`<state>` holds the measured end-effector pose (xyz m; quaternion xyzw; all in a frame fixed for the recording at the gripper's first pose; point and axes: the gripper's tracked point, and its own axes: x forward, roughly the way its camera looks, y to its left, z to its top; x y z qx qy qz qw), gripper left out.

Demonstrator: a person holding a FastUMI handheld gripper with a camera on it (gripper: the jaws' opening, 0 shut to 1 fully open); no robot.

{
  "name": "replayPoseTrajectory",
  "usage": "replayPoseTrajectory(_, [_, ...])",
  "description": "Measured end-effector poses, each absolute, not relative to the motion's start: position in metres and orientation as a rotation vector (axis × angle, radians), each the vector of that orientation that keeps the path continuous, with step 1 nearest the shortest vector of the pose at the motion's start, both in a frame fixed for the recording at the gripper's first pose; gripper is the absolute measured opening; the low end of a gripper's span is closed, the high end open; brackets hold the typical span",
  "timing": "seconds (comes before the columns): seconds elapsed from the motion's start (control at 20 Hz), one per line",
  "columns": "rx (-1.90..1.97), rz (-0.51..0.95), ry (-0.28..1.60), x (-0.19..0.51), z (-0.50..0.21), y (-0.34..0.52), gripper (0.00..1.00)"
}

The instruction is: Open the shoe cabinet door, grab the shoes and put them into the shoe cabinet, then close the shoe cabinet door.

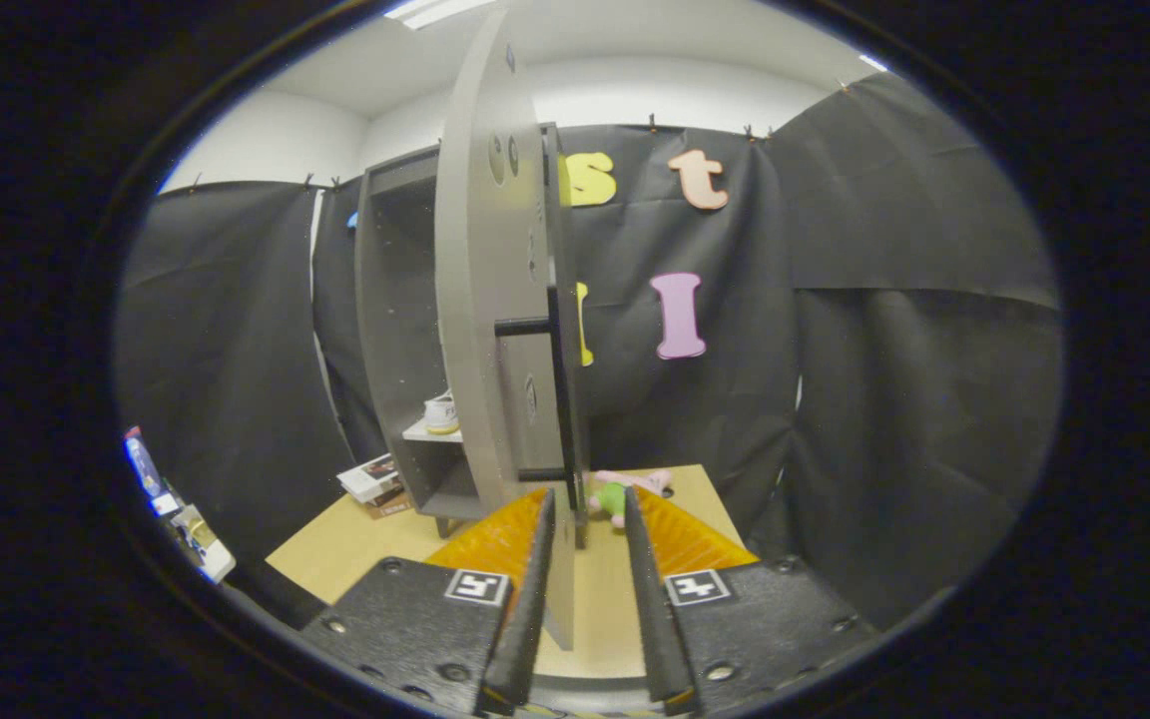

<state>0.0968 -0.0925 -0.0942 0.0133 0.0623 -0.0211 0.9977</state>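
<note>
The grey shoe cabinet (390, 330) stands on the wooden table with its door (480, 300) swung wide open, edge-on toward me. A white shoe (440, 412) sits on a shelf inside. The door's black bar handle (563, 399) runs down its outer face. My gripper (587, 494) is at the door's lower corner, with the door's edge and the handle's lower end between the fingers. The left finger (533, 579) lies against the door, while a gap shows between the right finger (647, 589) and the handle. The gripper is open.
A pink and green soft toy (625, 491) lies on the table (335, 549) just beyond the fingertips. A stack of books (375, 484) sits left of the cabinet's foot. Small boxes (181, 514) rest at the far left. Black cloth walls surround the table.
</note>
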Motion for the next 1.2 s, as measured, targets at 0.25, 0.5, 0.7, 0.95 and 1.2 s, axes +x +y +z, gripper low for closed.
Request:
replayPoseTrajectory(0.25, [-0.009,-0.148,0.104,0.041,-0.116,-0.064,0.9])
replayPoseTrajectory(0.5, [-0.038,-0.104,0.167,0.031,-0.176,0.017,1.0])
replayPoseTrajectory(0.7, [-0.023,-0.004,0.237,0.052,-0.232,0.079,1.0])
replayPoseTrajectory(0.95, [-0.009,0.105,0.34,0.093,-0.31,0.141,1.0])
replayPoseTrajectory(1.2, [-0.03,0.16,0.452,0.135,-0.398,0.18,1.0])
